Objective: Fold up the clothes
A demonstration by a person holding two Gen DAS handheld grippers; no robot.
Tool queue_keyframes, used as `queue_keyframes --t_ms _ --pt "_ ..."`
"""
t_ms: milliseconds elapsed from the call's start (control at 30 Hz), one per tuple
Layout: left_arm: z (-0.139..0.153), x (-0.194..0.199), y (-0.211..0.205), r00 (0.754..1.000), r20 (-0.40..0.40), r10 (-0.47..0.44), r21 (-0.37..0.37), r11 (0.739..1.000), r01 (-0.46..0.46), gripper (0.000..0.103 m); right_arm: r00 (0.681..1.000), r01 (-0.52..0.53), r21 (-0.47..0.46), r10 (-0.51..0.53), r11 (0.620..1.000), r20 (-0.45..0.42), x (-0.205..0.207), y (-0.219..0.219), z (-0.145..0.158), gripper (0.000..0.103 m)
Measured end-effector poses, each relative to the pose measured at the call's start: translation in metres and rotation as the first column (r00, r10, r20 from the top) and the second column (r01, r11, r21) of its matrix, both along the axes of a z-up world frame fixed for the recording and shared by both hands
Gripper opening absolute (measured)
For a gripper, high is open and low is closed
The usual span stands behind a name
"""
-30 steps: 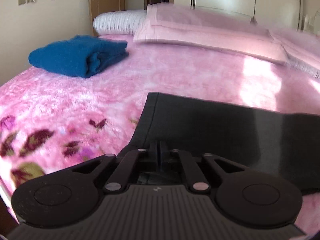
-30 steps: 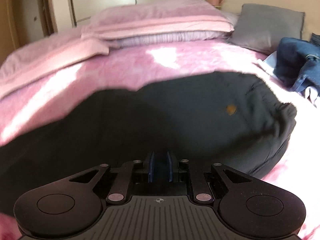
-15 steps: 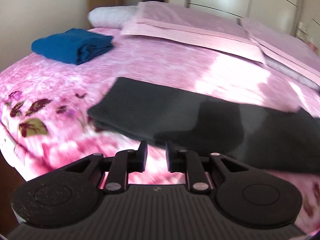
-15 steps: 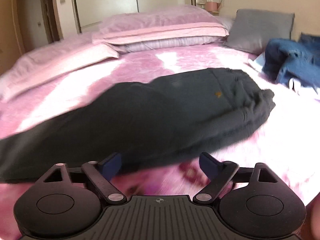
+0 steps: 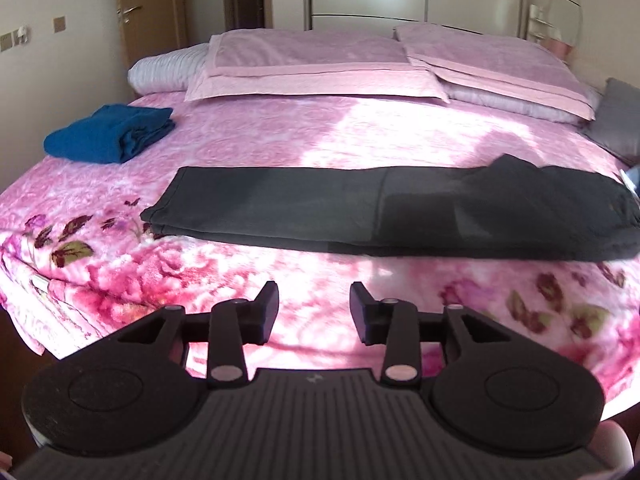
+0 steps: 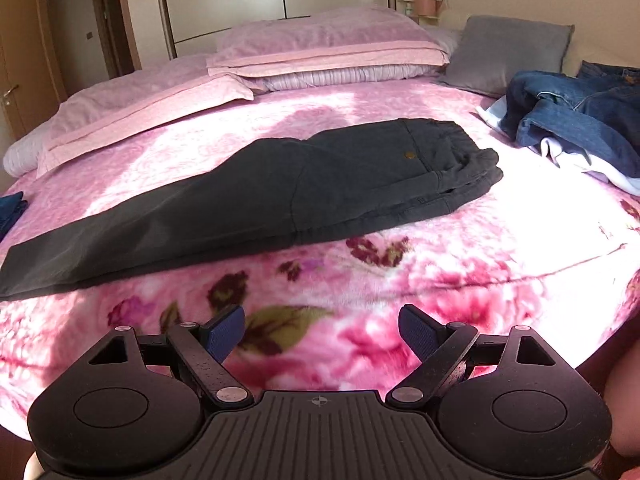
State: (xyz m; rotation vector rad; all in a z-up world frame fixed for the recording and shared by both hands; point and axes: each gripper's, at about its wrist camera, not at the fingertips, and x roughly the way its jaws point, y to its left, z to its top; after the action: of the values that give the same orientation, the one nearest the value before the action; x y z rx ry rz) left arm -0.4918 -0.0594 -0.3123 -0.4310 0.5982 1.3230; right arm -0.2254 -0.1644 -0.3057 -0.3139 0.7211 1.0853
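Dark grey trousers (image 5: 360, 212) lie folded lengthwise across the pink floral bed (image 5: 320, 136), leg ends at the left, waistband at the right. In the right wrist view the trousers (image 6: 280, 188) stretch from lower left to the waistband beside a brass button. My left gripper (image 5: 314, 304) hovers short of the trousers over the bed's front edge; its jaws are opening with nothing between them. My right gripper (image 6: 322, 322) stands wide open and empty, also back from the trousers above the blanket.
A folded blue garment (image 5: 108, 138) rests at the far left of the bed. A heap of jeans and white cloth (image 6: 576, 124) lies at the far right. Pink pillows (image 5: 312, 64) and a grey cushion (image 6: 508, 54) line the headboard side.
Both grippers let go of the trousers, opened and pulled back and upward. The trousers now lie flat on the bed, farther from both cameras.
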Motion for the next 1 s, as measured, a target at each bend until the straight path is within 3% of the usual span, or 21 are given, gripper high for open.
queue_keyframes --t_ms 533,1000 --pt "0.01 0.029 -0.054 0.994 -0.072 -0.085 0.069 0.994 0.09 0.036 1.0 -0.006 0.06 0.006 0.998 0.002 -0.011 -0.037 0.008 0.087" --pt "0.026 0.019 -0.075 0.997 -0.05 -0.067 0.12 0.99 0.073 0.041 0.998 -0.063 0.085 0.061 0.994 0.027 -0.029 -0.047 0.019 0.087"
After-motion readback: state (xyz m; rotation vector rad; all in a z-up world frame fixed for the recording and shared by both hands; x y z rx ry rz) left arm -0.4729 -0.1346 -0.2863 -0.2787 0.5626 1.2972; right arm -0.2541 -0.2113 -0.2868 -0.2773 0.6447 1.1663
